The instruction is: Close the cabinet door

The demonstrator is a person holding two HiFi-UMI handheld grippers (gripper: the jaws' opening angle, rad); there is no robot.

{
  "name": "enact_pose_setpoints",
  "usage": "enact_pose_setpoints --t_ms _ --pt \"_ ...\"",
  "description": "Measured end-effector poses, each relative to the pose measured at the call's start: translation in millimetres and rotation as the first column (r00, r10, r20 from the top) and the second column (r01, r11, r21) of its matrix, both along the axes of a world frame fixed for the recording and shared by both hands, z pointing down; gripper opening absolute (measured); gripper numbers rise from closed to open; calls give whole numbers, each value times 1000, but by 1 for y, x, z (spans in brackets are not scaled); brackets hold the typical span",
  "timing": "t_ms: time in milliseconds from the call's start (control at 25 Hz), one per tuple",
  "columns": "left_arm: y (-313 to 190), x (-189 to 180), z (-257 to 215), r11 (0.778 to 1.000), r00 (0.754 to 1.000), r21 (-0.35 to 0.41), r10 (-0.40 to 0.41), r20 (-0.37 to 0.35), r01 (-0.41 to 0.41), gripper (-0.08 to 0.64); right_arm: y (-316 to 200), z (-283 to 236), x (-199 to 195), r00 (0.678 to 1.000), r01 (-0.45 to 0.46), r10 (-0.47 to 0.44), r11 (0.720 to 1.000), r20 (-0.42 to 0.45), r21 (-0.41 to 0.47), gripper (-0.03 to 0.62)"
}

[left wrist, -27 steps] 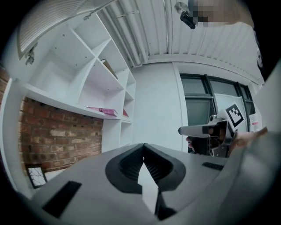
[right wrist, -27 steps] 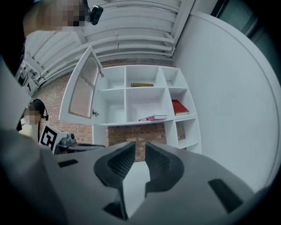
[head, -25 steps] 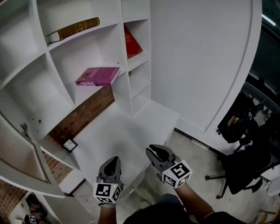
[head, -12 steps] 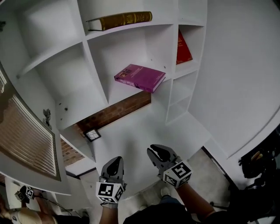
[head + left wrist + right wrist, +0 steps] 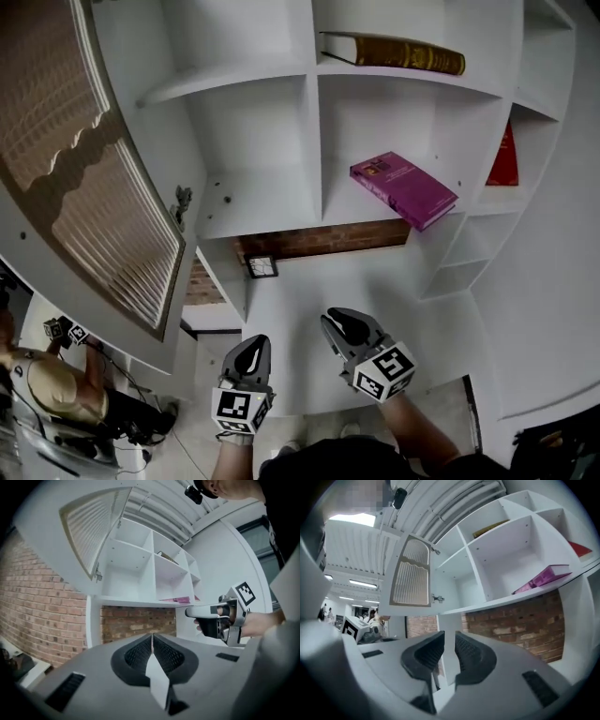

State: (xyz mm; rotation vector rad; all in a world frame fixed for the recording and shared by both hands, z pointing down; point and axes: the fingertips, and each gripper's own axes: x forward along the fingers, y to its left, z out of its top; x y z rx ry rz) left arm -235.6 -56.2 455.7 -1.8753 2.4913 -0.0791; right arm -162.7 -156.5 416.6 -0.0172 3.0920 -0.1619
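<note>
1. Head view is showing the louvred cabinet door (image 5: 103, 169) standing wide open. It is hanging up and off to the left of the left gripper (image 5: 251, 347), well apart from it, on a hinge (image 5: 183, 199) at the left edge of the white shelf unit (image 5: 314, 141).
2. The left gripper is pointing level with its jaws pressed together on nothing. The right gripper (image 5: 343, 321), just beside it on the right, is showing a narrow gap between its jaws, and nothing is sitting in that gap.
3. Ahead of and above both grippers the compartments are lying open. A purple book (image 5: 403, 187) is lying up and to the right of the right gripper, a brown book (image 5: 394, 52) is resting higher still, and a red book (image 5: 504, 155) is leaning at the far right. A strip of brick wall (image 5: 319, 239) is showing straight ahead, under the shelves.
4. Neither gripper is touching the door, so the step in hand is probably the approach, and the closing itself is not yet starting.
5. The left gripper is sitting nearer the door, so the next move is likely calling for it to go up and leftward. From there it would be pressing on the door's solid frame near the free edge, away from the hinge, and swinging the door round toward the open compartment. Pushing on the thin louvres or close to the hinge would probably be working poorly.
</note>
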Motion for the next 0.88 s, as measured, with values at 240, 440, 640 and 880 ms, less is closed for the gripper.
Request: enact_pose_setpoints --t_ms 240,440,640,880 --pt "59 -18 4 977 976 -18 -215 -45 214 9 39 0 -41 979 203 -203 979 2 1 64" --pt "110 -29 -3 935 935 -13 -355 -17 355 11 76 -1 -63 947 320 -320 947 7 -3 64" --pt "156 -31 -18 882 882 11 -471 11 471 16 115 -3 -83 905 425 -425 905 11 -8 64" --pt "184 -30 -45 854 852 39 -520 55 519 61 144 -9 -93 874 485 -485 874 17 3 64"
